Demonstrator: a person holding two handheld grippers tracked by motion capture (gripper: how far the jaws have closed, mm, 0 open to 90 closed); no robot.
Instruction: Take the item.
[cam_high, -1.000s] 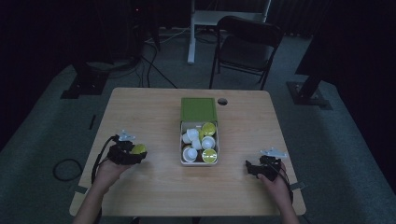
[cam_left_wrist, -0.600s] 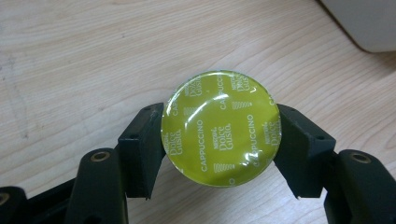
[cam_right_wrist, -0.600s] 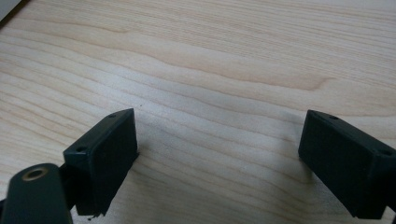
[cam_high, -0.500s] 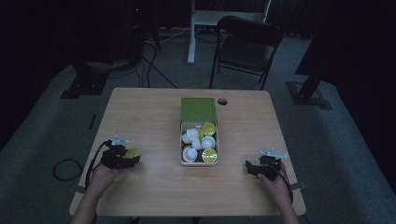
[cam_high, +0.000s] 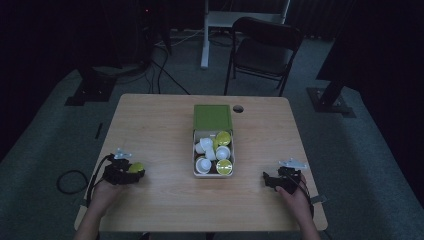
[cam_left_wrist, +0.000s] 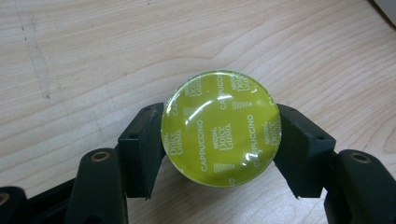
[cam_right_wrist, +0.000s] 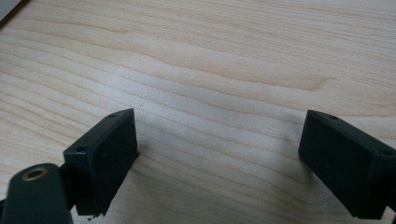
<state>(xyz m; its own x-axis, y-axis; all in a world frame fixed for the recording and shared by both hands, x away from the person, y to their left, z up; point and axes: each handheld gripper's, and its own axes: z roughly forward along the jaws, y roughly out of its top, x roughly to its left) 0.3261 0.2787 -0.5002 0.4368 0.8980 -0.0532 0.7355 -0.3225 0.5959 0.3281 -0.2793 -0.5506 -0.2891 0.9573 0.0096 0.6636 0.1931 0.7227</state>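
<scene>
Green foil faces up on the capsule (cam_left_wrist: 220, 127) your left gripper (cam_high: 131, 170) pinches by its sides, low over the table (cam_high: 150, 125) near its left front edge. Your right gripper (cam_right_wrist: 219, 158) is spread wide above bare wood. The box (cam_high: 194, 155) mid-table holds white and green capsules, its green lid (cam_high: 212, 117) folded back

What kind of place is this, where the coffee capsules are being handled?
Probably a lab or recording studio, not a kitchen: a lone wooden table on grey carpet, a folding chair behind it, dark curtains, and cables trailing across the floor.
</scene>
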